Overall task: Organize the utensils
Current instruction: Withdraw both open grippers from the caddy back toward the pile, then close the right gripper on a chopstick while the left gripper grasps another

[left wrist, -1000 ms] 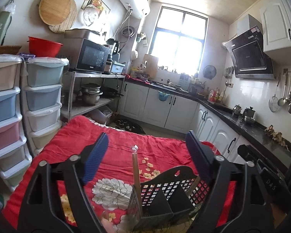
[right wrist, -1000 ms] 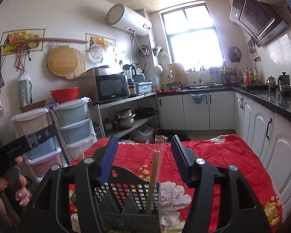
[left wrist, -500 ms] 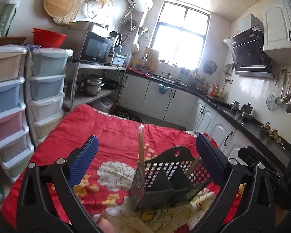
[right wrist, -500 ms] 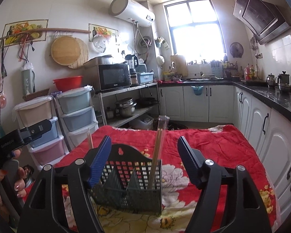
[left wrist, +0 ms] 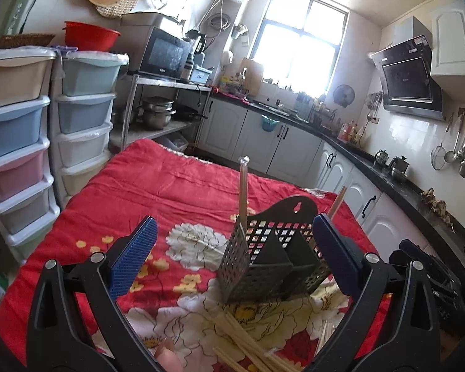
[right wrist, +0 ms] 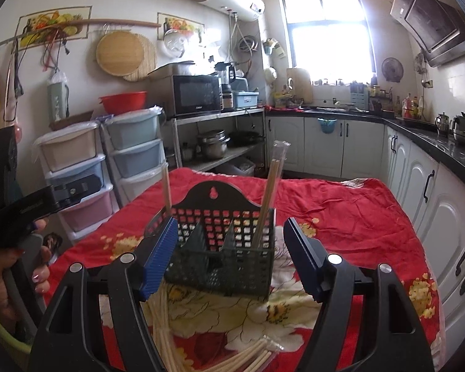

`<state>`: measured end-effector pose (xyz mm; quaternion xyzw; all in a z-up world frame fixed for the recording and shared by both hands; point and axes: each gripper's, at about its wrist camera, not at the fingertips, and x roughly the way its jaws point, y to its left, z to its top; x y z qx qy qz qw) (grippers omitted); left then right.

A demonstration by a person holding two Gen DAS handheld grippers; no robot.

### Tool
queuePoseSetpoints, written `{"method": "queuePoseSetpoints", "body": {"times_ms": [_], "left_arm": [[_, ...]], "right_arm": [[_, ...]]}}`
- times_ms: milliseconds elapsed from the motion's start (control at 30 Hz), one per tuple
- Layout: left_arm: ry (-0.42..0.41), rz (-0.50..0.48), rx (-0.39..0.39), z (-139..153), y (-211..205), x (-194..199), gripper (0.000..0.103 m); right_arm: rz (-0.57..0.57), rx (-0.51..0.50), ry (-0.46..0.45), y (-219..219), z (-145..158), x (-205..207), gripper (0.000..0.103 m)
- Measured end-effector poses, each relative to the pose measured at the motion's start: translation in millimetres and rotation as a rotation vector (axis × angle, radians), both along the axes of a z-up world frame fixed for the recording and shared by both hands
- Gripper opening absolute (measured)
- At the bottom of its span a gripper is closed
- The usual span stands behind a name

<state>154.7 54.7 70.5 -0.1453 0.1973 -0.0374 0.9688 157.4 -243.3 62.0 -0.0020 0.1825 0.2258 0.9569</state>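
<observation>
A red floral cloth (right wrist: 341, 210) is covering the table in a kitchen. Loose chopsticks (right wrist: 167, 319) are lying on it just in front of the black utensil caddy (right wrist: 223, 248). The right gripper (right wrist: 229, 257) is hovering with fingers spread wide, the caddy showing between them. A wrapped chopstick pair (right wrist: 271, 192) is standing tilted in the caddy's right compartment. The left gripper (left wrist: 232, 260) is also gaping, empty, near the caddy.

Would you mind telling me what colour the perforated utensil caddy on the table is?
The utensil caddy is black, seen best in the right wrist view.
</observation>
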Motion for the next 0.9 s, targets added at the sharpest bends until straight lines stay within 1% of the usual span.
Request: {"method": "queuePoseSetpoints", "body": {"times_ms": [233,500,700,800,900], "left_arm": [[0.041,-0.002,0.010,-11.0,-0.7,-2.2,0.092],[0.112,-0.015,0.006,-32.7,-1.2,-4.1,0.092],[0.167,-0.017,-0.008,-50.7,2.3,-5.0,0.092],[0.188,-0.019,-0.017,-55.3,5.1,-5.0,0.092],[0.225,-0.030,-0.039,-64.1,8.8,-3.0,0.092]], "right_arm": [[0.041,-0.044,0.034,9.6,-10.4,-9.3,0.068],[0.123,-0.134,0.079,26.9,-29.0,-19.8,0.068],[0.177,-0.188,0.141,40.3,-50.0,-28.5,0.068],[0.196,-0.209,0.179,45.6,-58.5,-31.9,0.068],[0.223,-0.229,0.219,49.6,-67.4,-32.6,0.062]]}}
